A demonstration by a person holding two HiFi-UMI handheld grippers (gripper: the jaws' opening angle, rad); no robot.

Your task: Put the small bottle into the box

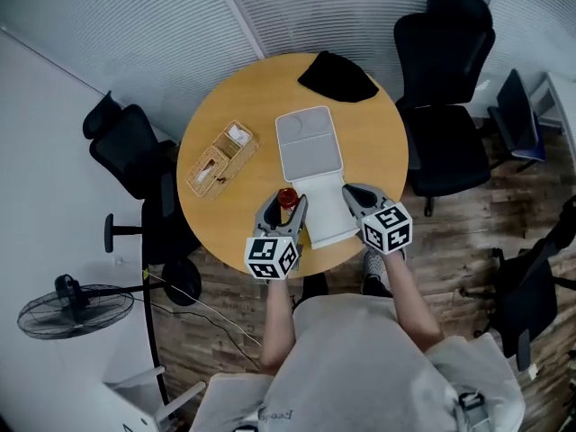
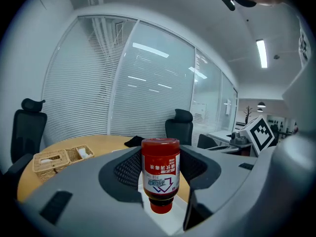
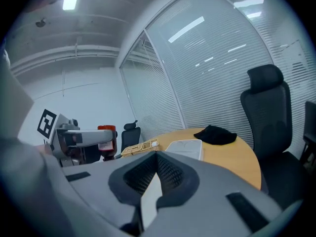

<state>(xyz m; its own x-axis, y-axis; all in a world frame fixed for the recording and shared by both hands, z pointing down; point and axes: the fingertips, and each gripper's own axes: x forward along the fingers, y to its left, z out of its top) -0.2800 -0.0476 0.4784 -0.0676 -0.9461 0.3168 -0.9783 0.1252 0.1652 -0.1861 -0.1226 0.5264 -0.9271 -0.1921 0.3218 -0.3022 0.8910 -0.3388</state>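
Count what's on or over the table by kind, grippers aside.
small bottle: 1
white box: 1
wicker basket: 1
black cloth: 1
Total: 4

Right gripper [image 3: 157, 162]: jaws closed on a thin white edge of the box [image 3: 185, 149] on the round table [image 3: 232, 159], with the left gripper [image 3: 101, 135] at left clamping the small bottle [image 3: 105, 146], and a wicker basket [image 3: 140, 147] and black cloth [image 3: 216, 135] beyond.

red small bottle [image 2: 160, 174], white box [image 1: 310, 147], tan table [image 1: 238, 97]
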